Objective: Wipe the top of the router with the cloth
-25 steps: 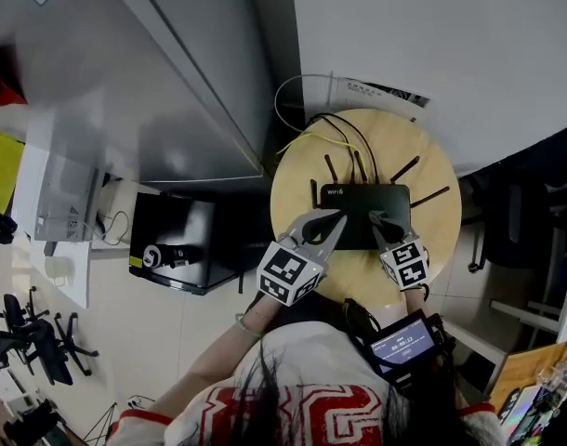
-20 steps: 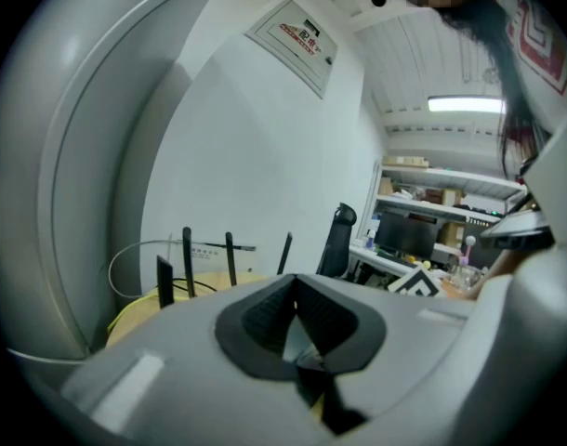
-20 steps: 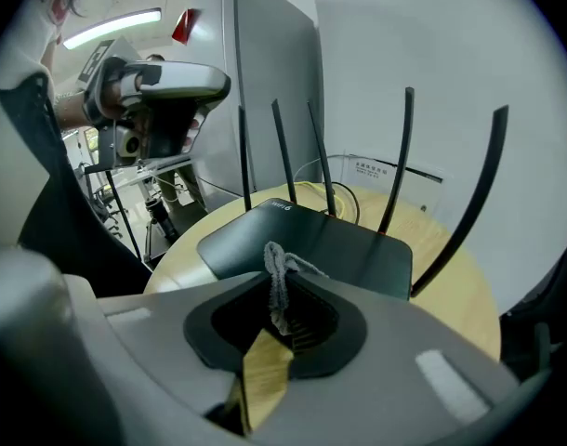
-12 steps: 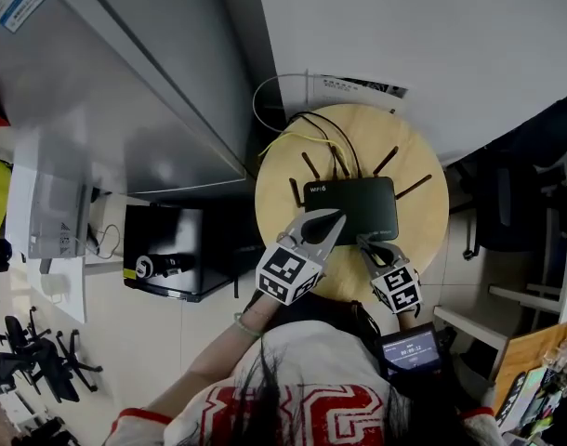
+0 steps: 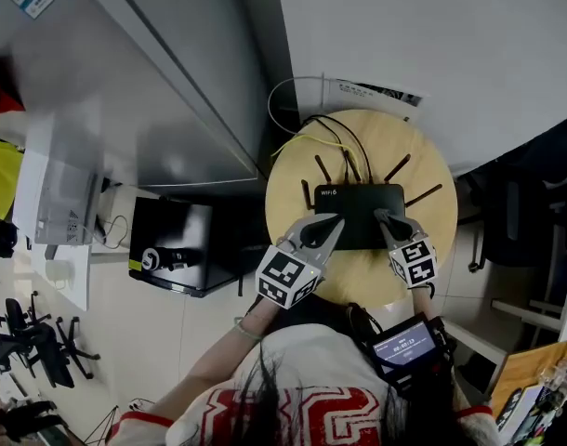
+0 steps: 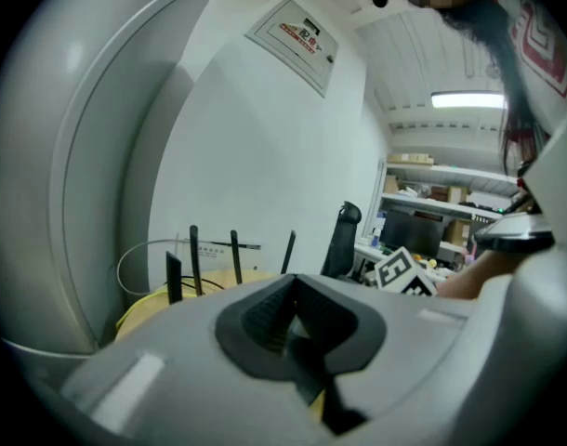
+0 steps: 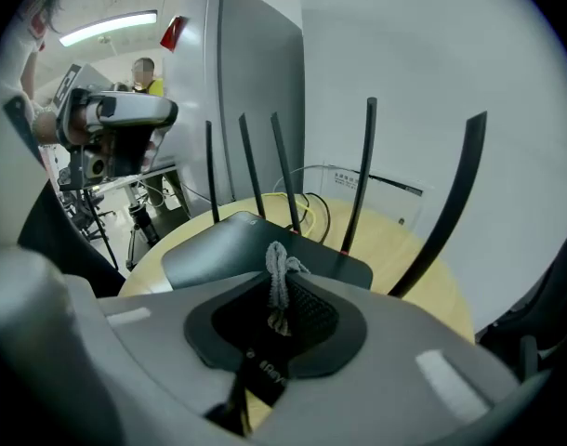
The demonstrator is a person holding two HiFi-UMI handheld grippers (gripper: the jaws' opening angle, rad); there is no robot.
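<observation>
a round wooden table (image 5: 432,170) stands against a white wall, and the black router (image 5: 358,207) lies flat near its middle, its far edge toward the wall. the router's top is a broad, smooth, dark plastic slab. it is probably light and hard-shelled and sits loose on the wood, so a firm wipe may well push it along instead of cleaning it. it is best steadied by pressing down on a near corner or the near edge.

the left gripper (image 5: 328,221) hangs over the router's near left corner. its jaws are closed together with nothing between them, and no view shows whether it touches the shell. the right gripper (image 5: 384,217) is over the near right part of the top, with its jaws clamped on the cloth (image 7: 278,272).

only a small grey tuft of the cloth shows above the pads, and the rest is hidden below. it looks soft and limp, so it will fold and drag rather than push. that calls for a low, flat stroke with the pinch close to the surface.

thin black antennas (image 7: 362,175) stand up along the far edge. they look slender and probably hinged, so they are easy to knock. strokes should stop short of them. cables (image 5: 307,140), one of them yellow, trail off the back toward the wall and tether the router loosely.
</observation>
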